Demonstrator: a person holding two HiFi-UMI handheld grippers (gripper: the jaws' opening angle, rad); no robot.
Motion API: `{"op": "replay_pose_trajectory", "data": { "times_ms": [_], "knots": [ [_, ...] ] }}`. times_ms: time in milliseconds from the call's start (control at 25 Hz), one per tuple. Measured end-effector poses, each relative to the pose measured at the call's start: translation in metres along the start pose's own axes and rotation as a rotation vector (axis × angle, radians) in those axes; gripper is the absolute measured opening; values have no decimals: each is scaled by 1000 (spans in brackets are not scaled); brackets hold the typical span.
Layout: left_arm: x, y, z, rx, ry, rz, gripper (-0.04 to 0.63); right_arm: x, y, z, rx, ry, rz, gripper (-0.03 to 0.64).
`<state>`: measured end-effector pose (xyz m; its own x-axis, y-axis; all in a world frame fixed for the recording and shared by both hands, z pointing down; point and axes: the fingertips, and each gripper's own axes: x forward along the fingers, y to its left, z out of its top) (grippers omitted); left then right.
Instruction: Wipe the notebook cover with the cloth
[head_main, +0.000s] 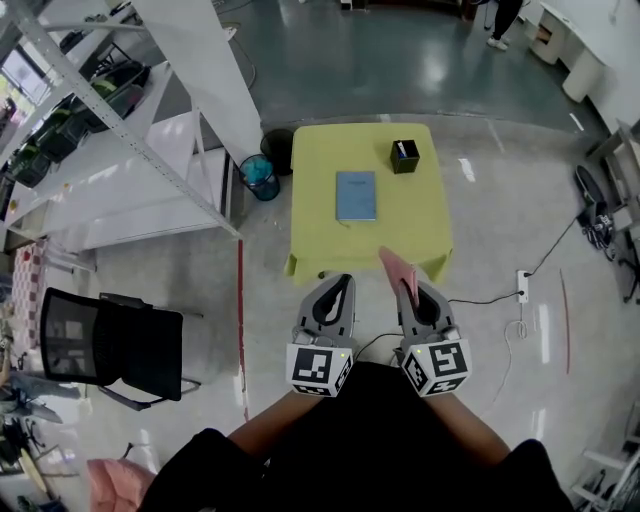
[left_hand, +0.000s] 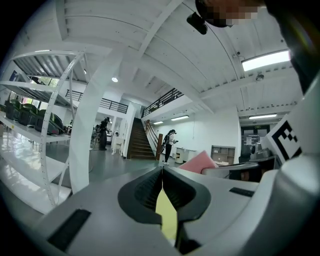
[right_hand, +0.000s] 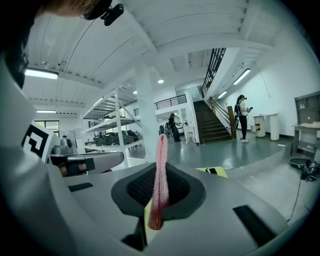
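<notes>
- Pink cloth (head_main: 397, 268) is pinched on edge between the jaws of the right tool (head_main: 408, 292), which is clamped shut on it. A flap of the cloth sticks out beyond the tips.
- Left tool (head_main: 344, 284) has its jaws pressed together with nothing between them. Through the small gap below the tips only the yellow-green of the counter shows.
- Blue notebook (head_main: 355, 195) lies flat and closed near the middle of the yellow-green counter (head_main: 425, 225), well apart from both tools. A small black box (head_main: 404, 156) stands near the far right corner, apart from the notebook.
- Step in hand, as a judgement: the cloth is already picked up, and the approach to the notebook is what remains. No wiping has begun, since the cloth is nowhere near the cover.
- Next move, as a judgement: the right tool needs to reach forward and tip down so the loose flap lies flat on the cover. The left tool could press a corner of the notebook to keep it from sliding.
- Pose: both tools are held side by side close to the person's body, marker cubes nearest the torso, jaws pointing forward toward the counter's near edge. Both tool views look out across the room, so the tools appear held roughly level, not angled down.
</notes>
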<state>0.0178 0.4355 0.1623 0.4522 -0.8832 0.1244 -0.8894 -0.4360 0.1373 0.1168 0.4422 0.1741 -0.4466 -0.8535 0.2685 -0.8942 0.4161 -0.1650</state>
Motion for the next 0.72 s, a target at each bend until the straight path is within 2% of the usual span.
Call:
{"op": "replay_pose_trajectory", "data": {
  "times_ms": [240,400,520,720],
  "knots": [
    [2,-20,18,33,-59,50,17,-12,-17,11,-22,-17,16,38],
    [0,-20,14,77,-32,70,16,-10,-15,10,-51,-14,55,37],
    [-1,-17,11,77,-21,94,16,-5,-15,9,-65,-10,84,37],
    [-1,-6,15,72,-15,115,17,4,-15,16,-58,-10,80,37]
  ]
}}
